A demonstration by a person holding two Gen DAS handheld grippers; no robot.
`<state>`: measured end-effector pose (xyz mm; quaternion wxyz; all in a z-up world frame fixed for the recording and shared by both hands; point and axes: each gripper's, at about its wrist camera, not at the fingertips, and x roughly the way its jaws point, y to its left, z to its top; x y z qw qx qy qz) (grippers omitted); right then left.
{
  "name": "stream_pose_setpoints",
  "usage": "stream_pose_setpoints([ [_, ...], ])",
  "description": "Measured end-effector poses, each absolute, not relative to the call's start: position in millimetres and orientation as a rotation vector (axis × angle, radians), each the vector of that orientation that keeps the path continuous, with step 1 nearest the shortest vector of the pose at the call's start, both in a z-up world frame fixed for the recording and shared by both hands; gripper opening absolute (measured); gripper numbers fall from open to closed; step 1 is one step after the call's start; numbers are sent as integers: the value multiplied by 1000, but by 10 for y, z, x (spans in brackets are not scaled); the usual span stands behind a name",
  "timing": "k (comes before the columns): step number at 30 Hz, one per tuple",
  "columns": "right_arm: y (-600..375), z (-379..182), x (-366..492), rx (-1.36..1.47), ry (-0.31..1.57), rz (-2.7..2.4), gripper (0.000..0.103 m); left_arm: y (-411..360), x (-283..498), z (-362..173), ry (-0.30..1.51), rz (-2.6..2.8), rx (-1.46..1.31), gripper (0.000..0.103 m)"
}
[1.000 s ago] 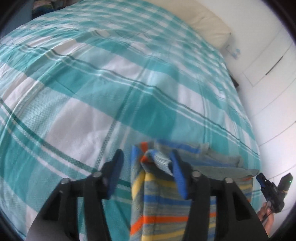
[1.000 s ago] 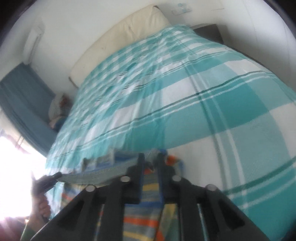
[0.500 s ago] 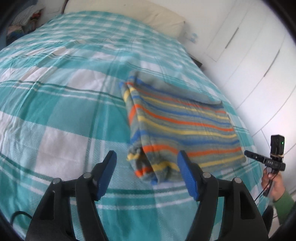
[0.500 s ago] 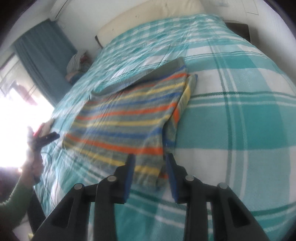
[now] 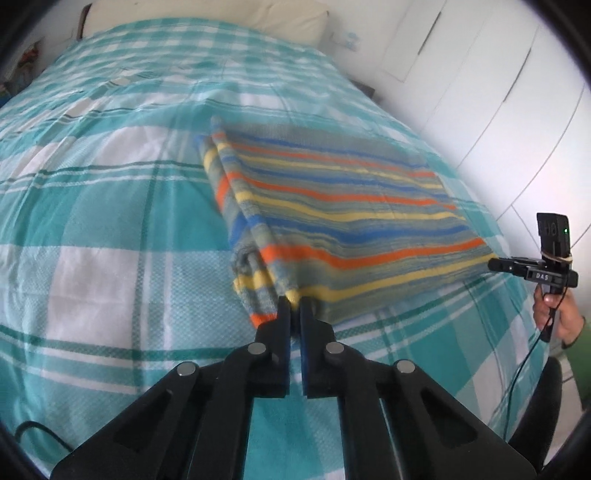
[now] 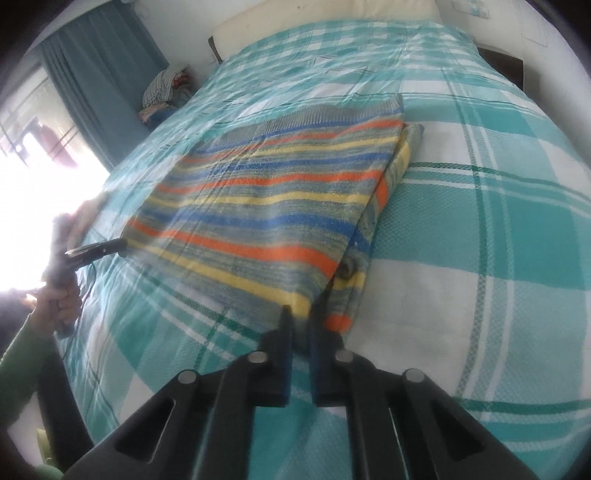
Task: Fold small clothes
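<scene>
A striped garment (image 5: 332, 218) in grey, blue, orange and yellow lies folded on the teal plaid bed (image 5: 110, 206). It also shows in the right wrist view (image 6: 266, 206). My left gripper (image 5: 294, 306) is shut on the garment's near left corner. My right gripper (image 6: 300, 314) is shut on the garment's near right corner. The near edge is lifted slightly between them. The right gripper also shows in the left wrist view (image 5: 532, 267), held at the garment's far corner. The left gripper shows in the right wrist view (image 6: 96, 249) at the opposite corner.
A cream pillow (image 5: 207, 14) lies at the head of the bed. White wardrobe doors (image 5: 498, 92) stand to the right. A teal curtain (image 6: 99, 74) and a pile of clothes (image 6: 166, 88) are by the bright window. A dark nightstand (image 6: 502, 59) sits beside the bed.
Both grippers let go of the garment, pulled back to the near edge, then closed on its two near corners. The garment now lies folded in half on the bed.
</scene>
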<state>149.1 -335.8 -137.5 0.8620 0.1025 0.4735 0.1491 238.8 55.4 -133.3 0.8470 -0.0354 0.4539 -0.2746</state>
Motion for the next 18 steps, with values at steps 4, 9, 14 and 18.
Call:
stream_pose_setpoints([
  [4,-3357,-1406,1430,210,1037,324,6,667,2436,-1523,1046,-569,-36,1],
  [9,-3377,-1675,1483,242,1081,292,6,625,2393,-1596,1046,-549,-20,2],
  [14,-3407,-1527,1350,239,1051,253,49,626,2228,-1460,1025,-446,-13,45],
  [18,-3396,-1323,985,190,940,175,70,655,1875,-1212,890,-375,-40,89],
])
